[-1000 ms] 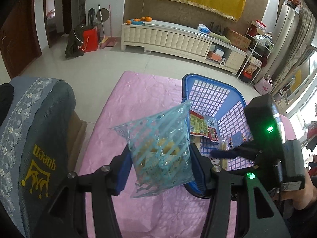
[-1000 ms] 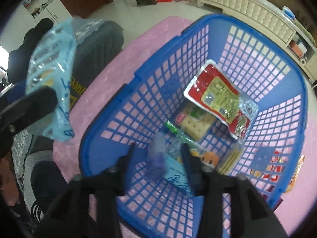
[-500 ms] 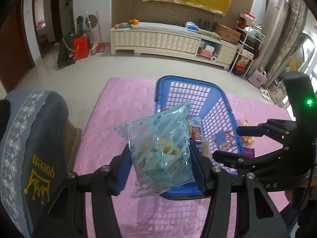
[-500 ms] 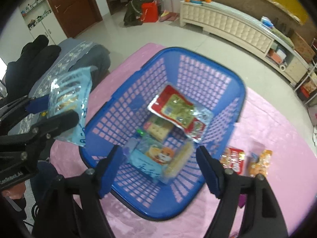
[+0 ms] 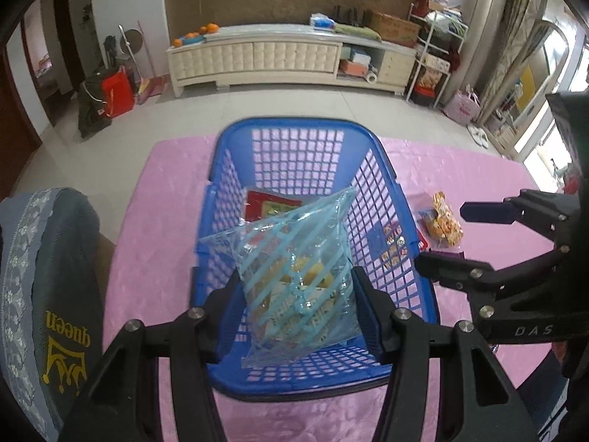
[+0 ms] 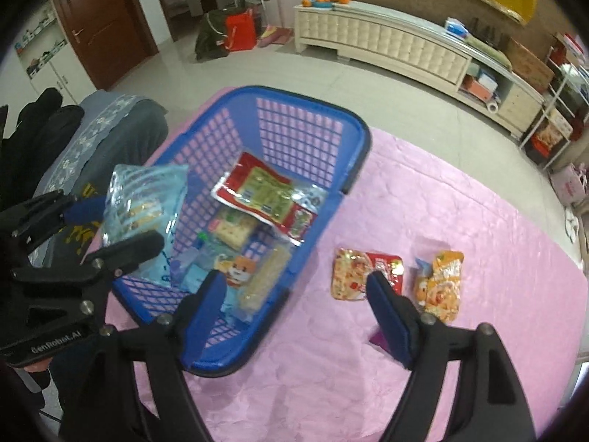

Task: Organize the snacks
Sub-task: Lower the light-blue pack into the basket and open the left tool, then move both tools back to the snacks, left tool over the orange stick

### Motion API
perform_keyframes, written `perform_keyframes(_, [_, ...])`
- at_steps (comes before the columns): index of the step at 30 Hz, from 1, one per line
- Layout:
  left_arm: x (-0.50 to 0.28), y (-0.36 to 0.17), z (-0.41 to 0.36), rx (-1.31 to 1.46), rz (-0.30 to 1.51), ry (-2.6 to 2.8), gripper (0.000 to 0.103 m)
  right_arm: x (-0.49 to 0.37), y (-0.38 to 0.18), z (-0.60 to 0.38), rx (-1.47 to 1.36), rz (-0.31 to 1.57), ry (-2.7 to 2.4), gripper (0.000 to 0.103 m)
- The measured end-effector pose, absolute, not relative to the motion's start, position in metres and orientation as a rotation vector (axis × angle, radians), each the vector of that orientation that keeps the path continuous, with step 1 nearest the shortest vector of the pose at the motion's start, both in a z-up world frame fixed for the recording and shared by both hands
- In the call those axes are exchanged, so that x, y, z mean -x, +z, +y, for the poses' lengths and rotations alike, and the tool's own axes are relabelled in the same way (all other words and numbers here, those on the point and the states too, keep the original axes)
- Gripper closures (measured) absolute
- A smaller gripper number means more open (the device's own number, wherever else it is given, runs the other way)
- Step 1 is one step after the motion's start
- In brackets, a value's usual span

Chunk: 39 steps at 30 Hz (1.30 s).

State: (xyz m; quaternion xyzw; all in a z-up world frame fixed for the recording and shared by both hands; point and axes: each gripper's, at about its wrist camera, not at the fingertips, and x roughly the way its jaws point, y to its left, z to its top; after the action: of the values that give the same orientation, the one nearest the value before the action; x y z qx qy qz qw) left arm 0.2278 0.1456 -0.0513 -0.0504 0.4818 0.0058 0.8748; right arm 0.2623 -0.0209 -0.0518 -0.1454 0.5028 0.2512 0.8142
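Note:
My left gripper [image 5: 294, 302] is shut on a clear bag with light-blue stripes [image 5: 294, 276] and holds it over the near end of the blue plastic basket [image 5: 309, 136]. The right wrist view shows the same bag [image 6: 143, 206] at the basket's left rim [image 6: 316, 103]. Inside the basket lie a red and green packet [image 6: 265, 195], crackers [image 6: 235, 228] and other snacks. My right gripper [image 6: 294, 302] is open and empty, above the pink cloth to the right of the basket. A red noodle packet [image 6: 364, 272] and an orange packet [image 6: 440, 287] lie on the cloth.
The table has a pink cloth [image 6: 460, 221]. A grey chair cover with a gold crown print [image 5: 48, 294] stands at the left. A purple item [image 6: 379, 339] peeks out behind my right finger. A white sideboard [image 5: 287, 59] stands across the floor.
My left gripper has carried the striped bag right, from beside the basket to over it. My right gripper has opened, risen out of the basket and moved right over the cloth.

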Motion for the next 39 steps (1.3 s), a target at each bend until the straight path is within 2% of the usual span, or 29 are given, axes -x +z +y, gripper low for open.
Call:
perform_keyframes(9, [-0.25, -0.084, 0.136, 0.093, 1.074, -0.027, 0.05, -0.275, -0.074, -0.034, 0.276, 1.108, 0.516, 0.021])
perform_keyframes(18, [-0.246, -0.09, 0.129, 0.056, 1.111, -0.047, 0.048, -0.272, -0.072, -0.03, 0.285, 1.075, 0.499, 0.021])
perform_keyframes(20, [-0.241, -0.089, 0.125, 0.021, 1.11, -0.049, 0.04, -0.27, -0.069, -0.031, 0.268, 1.077, 0.499, 0.021])
perform_keyframes(22, [-0.236, -0.083, 0.122, 0.012, 1.091, -0.052, 0.031, -0.268, -0.066, -0.033, 0.25, 1.079, 0.504, 0.021])
perform_keyframes(39, [-0.194, 0.003, 0.087, 0.002, 0.916, -0.07, 0.025, -0.225, -0.004, -0.088, 0.209, 0.95, 0.461, 0.021])
